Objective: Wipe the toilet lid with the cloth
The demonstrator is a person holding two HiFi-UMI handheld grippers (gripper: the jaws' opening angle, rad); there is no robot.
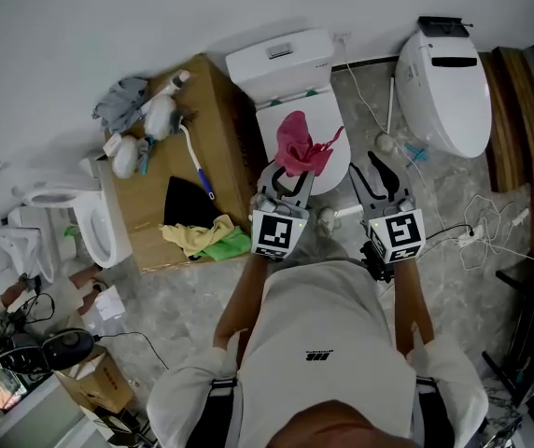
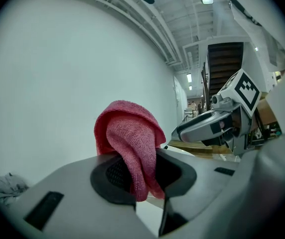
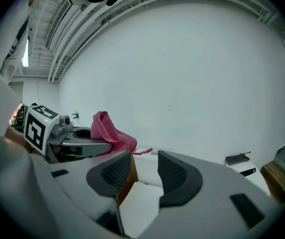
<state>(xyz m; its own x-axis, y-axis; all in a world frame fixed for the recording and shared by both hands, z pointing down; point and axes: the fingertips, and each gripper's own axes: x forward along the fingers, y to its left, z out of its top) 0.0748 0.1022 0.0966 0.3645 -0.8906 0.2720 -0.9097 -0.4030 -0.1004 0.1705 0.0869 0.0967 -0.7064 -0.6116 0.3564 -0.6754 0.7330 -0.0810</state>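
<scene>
- While I lean over the white toilet lid [image 1: 321,110], my left gripper [image 1: 286,183] pinches the pink cloth [image 1: 300,146] tight between its jaws.
- The cloth bunches up at 12 o'clock from my left gripper, over the lid. I cannot tell if it touches.
- My right gripper [image 1: 384,177] sits at 3 o'clock from the left one, jaws spread apart, nothing between them.
- A brown box [image 1: 216,119] stands at 9 o'clock from the lid.

My way to toilet lid [image 1: 332,161]: cabinet [image 1: 220,124] crowds left, cistern [image 1: 281,63] behind, cabled floor [image 1: 368,110] open right.
</scene>
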